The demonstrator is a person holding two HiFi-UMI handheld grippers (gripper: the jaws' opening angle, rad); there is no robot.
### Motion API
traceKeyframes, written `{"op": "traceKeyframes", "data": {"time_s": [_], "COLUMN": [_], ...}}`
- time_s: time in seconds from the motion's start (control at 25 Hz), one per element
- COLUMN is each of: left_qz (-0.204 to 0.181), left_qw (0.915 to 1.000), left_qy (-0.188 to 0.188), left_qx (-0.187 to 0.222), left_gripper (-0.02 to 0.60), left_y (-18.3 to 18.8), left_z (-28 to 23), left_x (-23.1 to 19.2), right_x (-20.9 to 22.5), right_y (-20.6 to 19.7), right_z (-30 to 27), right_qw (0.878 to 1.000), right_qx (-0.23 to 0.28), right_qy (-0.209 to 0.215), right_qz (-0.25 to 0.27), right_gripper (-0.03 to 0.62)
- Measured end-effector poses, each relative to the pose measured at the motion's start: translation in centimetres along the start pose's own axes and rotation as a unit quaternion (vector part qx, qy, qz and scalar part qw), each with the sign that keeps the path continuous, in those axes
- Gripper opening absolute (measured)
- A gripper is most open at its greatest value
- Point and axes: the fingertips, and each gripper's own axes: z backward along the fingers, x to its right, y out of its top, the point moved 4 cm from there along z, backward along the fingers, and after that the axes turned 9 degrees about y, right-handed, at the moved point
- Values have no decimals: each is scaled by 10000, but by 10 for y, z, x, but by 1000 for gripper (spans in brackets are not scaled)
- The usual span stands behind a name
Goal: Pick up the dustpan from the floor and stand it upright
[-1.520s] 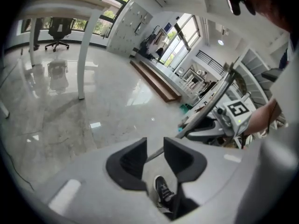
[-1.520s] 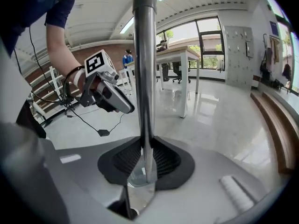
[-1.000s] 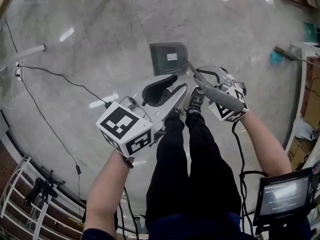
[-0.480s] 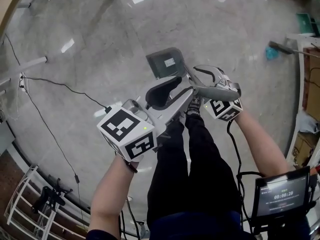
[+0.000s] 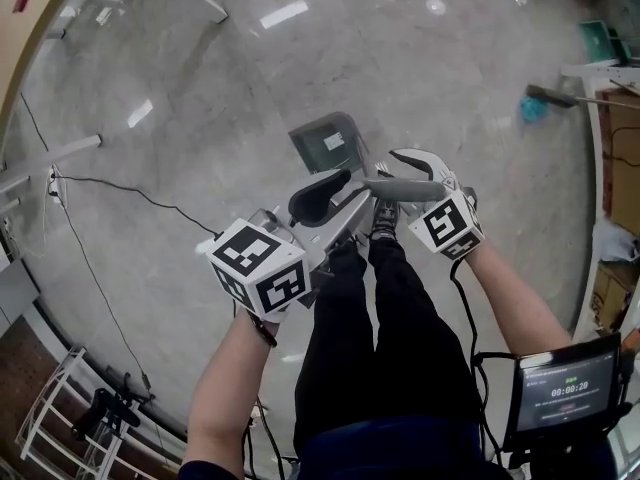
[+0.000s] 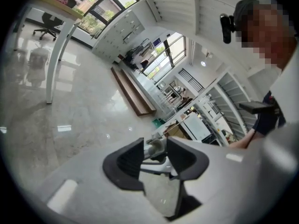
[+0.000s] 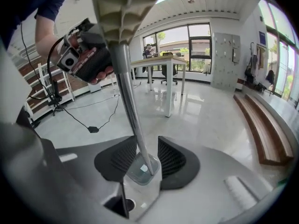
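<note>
The grey dustpan (image 5: 330,140) stands on the floor with its pan down, just ahead of the person's shoes. In the right gripper view its metal pole (image 7: 128,101) rises from the pan (image 7: 140,171) to a ribbed beige grip (image 7: 124,8). My right gripper (image 7: 140,157) is open around the pole, and a gap shows beside the pads. In the head view the right gripper (image 5: 400,173) sits by the handle grip (image 5: 405,188). My left gripper (image 5: 350,193) is open, and the handle's pale end (image 6: 154,148) lies at its tips.
A black cable (image 5: 120,183) trails over the polished floor at the left, near a white table leg (image 5: 60,153). A broom and a green bin (image 5: 545,98) lie at the far right. A monitor (image 5: 565,393) stands beside the person's legs. A white table (image 7: 163,62) and a wooden bench (image 7: 264,125) are further off.
My right gripper has let go of the handle grip, rolled and risen beside it. The left gripper has shifted slightly up. The pan stays on the floor.
</note>
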Motion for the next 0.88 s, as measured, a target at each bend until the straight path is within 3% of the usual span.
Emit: {"op": "traceKeyframes", "data": {"time_s": [0.32,0.52,0.88], "left_qz": [294,807,662], "left_qw": [9991,9951,9942], "left_qy": [249,467,733], "left_qx": [-175,-316,-432], "left_gripper": [187,218,230], "left_y": [-4,-20,-19], "left_z": [-9,-10,-14], "left_x": [-5,-7,-11], "right_x": [-2,-13,-20], "right_y": [7,18,33], "right_z": [44,84,105], "right_qw": [9985,9941,9960], "right_qx": [321,556,187], "right_qy": [-104,-226,-152], "right_qz": [-420,-908,-864], "right_gripper": [149,149,161]}}
